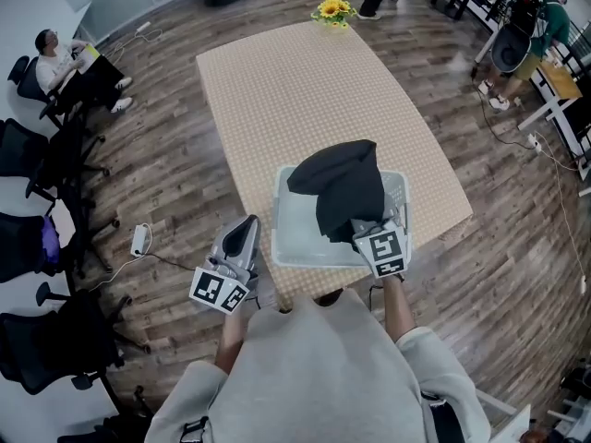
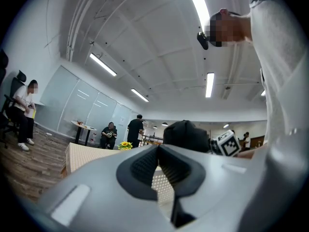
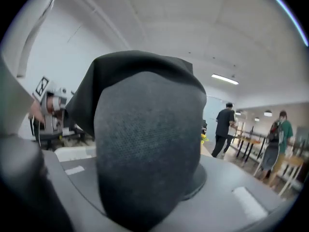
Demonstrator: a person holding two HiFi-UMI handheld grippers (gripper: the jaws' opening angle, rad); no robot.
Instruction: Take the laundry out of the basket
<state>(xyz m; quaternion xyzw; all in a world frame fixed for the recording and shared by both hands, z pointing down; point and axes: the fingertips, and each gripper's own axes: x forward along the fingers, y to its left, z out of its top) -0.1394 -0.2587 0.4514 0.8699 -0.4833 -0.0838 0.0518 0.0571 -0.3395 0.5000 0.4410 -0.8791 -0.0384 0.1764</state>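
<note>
**Colleague:** What has your right tool got?

**Me:** My right gripper (image 1: 369, 233) is clamped on a black garment (image 1: 346, 187). The jaws are nearly together with the fabric pinched between them. In the right gripper view the cloth drapes right over the jaws and fills most of the picture.

**Colleague:** And where is that garment?

**Me:** It's bunched up above the white laundry basket (image 1: 277, 212), with its lower end at my gripper by the basket's near right corner. The basket sits at the near edge of the table (image 1: 295, 90), on a beige checked cloth.

**Colleague:** And the left one?

**Me:** My left gripper (image 1: 246, 233) has its jaws together with nothing between them. It hangs just beside the basket's left wall, off the table's near edge. There are yellow flowers (image 1: 333, 10) at the far end of the table.
</note>
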